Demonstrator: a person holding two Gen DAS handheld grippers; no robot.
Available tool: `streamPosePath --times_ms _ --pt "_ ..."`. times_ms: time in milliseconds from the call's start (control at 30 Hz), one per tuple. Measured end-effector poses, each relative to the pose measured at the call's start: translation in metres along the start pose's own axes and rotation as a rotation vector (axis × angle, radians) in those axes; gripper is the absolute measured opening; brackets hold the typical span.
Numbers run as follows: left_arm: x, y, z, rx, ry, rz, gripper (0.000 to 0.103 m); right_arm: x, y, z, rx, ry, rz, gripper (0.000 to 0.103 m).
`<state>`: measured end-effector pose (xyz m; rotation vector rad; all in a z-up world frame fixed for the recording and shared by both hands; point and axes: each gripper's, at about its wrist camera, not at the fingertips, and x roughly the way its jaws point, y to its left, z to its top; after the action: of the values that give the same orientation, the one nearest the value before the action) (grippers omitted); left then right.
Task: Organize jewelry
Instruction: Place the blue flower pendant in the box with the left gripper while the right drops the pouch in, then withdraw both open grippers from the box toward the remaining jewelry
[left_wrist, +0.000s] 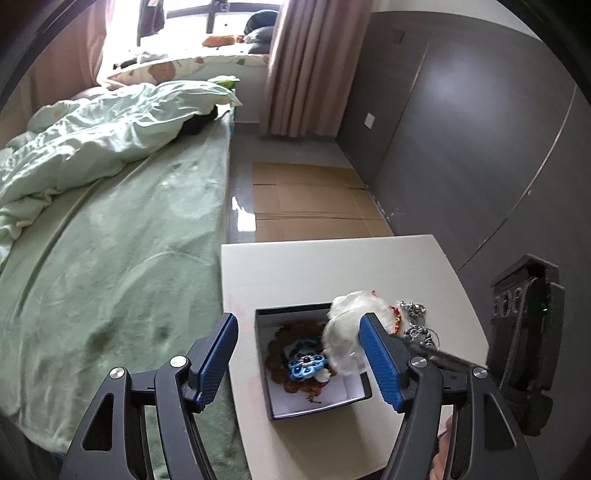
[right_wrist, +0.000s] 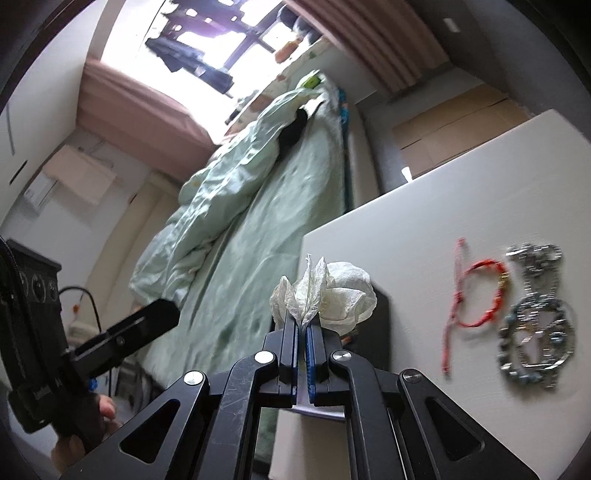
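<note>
A dark open box (left_wrist: 365, 389) with a white lining stands on the white table (left_wrist: 295, 273). In it lie a brown beaded piece (left_wrist: 280, 341) and a blue flower ornament (left_wrist: 306, 363). My right gripper (right_wrist: 301, 325) is shut on a crumpled white tissue (right_wrist: 332, 291), held over the box's right edge; the tissue also shows in the left wrist view (left_wrist: 347, 332). My left gripper (left_wrist: 299, 354) is open, its fingers on either side of the box. A red cord bracelet (right_wrist: 476, 299) and a silver chain ornament (right_wrist: 535, 317) lie on the table to the right.
A bed with a green sheet (left_wrist: 122, 251) and rumpled quilt (left_wrist: 92, 140) runs along the table's left edge. Flat cardboard (left_wrist: 314, 199) lies on the floor beyond the table. A grey wall (left_wrist: 461, 129) stands to the right.
</note>
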<state>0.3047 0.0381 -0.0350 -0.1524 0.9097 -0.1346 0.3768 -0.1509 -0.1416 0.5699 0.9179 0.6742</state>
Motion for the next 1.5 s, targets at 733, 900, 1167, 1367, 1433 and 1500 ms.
streamPosePath --times_ms 733,900,1167,1367,1433,1500 --pt "0.020 -0.050 -0.007 0.077 0.022 -0.052 0.069 -0.060 -0.045 0.014 0.098 -0.083 -0.106 0.059" --pt "0.034 -0.074 -0.008 0.119 0.039 -0.076 0.069 -0.079 -0.059 0.015 0.119 -0.091 -0.159 0.059" --pt "0.064 -0.106 -0.006 0.160 0.081 -0.096 0.058 -0.105 -0.076 0.019 0.141 -0.143 -0.221 0.058" --pt "0.093 -0.121 -0.006 0.181 0.137 -0.088 0.049 -0.118 -0.090 0.021 0.159 -0.156 -0.236 0.055" --pt "0.103 -0.123 -0.005 0.179 0.161 -0.083 0.044 -0.122 -0.092 0.022 0.163 -0.163 -0.247 0.055" --pt "0.115 -0.126 -0.005 0.181 0.189 -0.068 0.041 -0.126 -0.096 0.022 0.173 -0.169 -0.255 0.055"
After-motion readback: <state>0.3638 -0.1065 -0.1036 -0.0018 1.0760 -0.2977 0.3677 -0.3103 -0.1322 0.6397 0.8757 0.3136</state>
